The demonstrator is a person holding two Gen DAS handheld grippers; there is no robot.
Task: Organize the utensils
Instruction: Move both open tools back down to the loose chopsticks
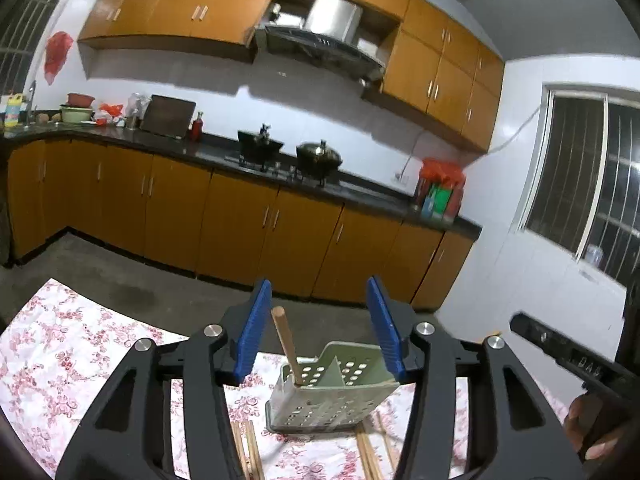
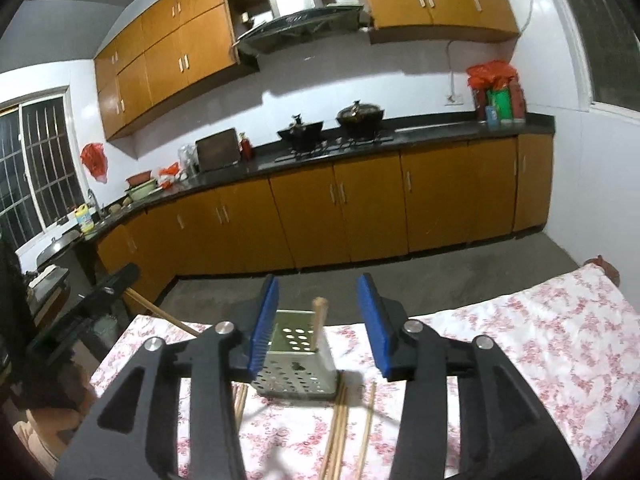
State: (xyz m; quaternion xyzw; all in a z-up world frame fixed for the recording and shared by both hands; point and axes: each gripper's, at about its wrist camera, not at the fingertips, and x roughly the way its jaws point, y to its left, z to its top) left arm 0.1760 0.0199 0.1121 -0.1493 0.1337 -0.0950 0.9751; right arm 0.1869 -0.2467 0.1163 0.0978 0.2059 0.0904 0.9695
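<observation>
Two grippers hang over a bench (image 1: 72,344) covered with a pink floral cloth (image 2: 540,340), with a kitchen of orange cabinets (image 2: 360,216) and a dark countertop (image 1: 360,192) beyond it. On the cloth stands a pale green perforated utensil holder (image 1: 320,400), seen tilted in the left wrist view, with a divider inside. One wooden chopstick (image 1: 285,340) stands in it, leaning against the near-left corner, its top end well above the rim. More chopsticks (image 2: 344,432) lie flat on the cloth in front of the holder, some to its left and some to its right.

The left gripper (image 1: 320,328) has its blue-padded jaws apart; the standing chopstick shows between them but touches neither pad. The right gripper (image 2: 318,320) likewise has its jaws apart, framing the holder and the chopstick with clear space on each side. A hand (image 1: 592,432) shows at the lower right edge of the left wrist view, gripping the dark handle of the other gripper.
</observation>
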